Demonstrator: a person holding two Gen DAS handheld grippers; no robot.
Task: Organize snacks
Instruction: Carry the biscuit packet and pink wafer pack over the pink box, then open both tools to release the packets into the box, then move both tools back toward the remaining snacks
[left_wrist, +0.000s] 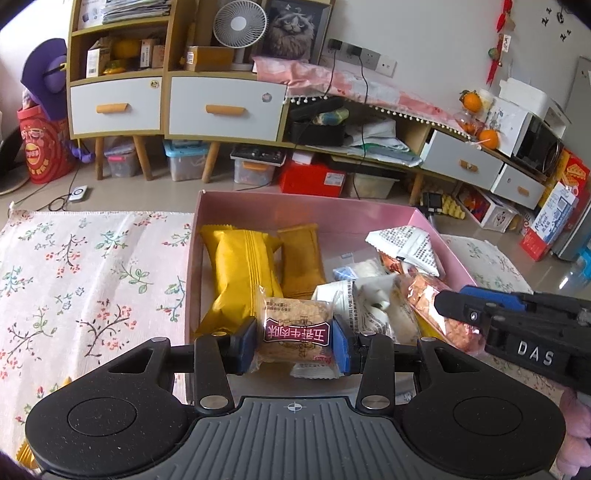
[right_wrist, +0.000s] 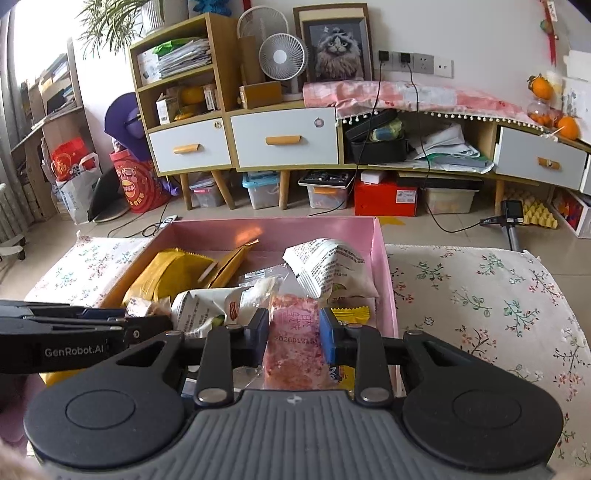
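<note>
A pink box (left_wrist: 306, 212) sits on a floral cloth (left_wrist: 92, 266) and holds a heap of snacks: a large yellow packet (left_wrist: 240, 273) at far left, a flatter yellow packet (left_wrist: 301, 264) just beside it, and white printed packets (left_wrist: 410, 249) to the right. The left gripper (left_wrist: 295, 339) is clamped on a clear-wrapped biscuit pack (left_wrist: 295, 332) with a dark red label in Chinese characters, over the box's near edge. The right gripper (right_wrist: 293, 338) is clamped on a pink translucent packet (right_wrist: 293, 343); its printed date is only partly legible. A small yellow wrapper (right_wrist: 349, 314) is half hidden behind a blue finger. The right gripper's body reads "DAS" from the left wrist view; the left one reads "GenRobot.AI".
</note>
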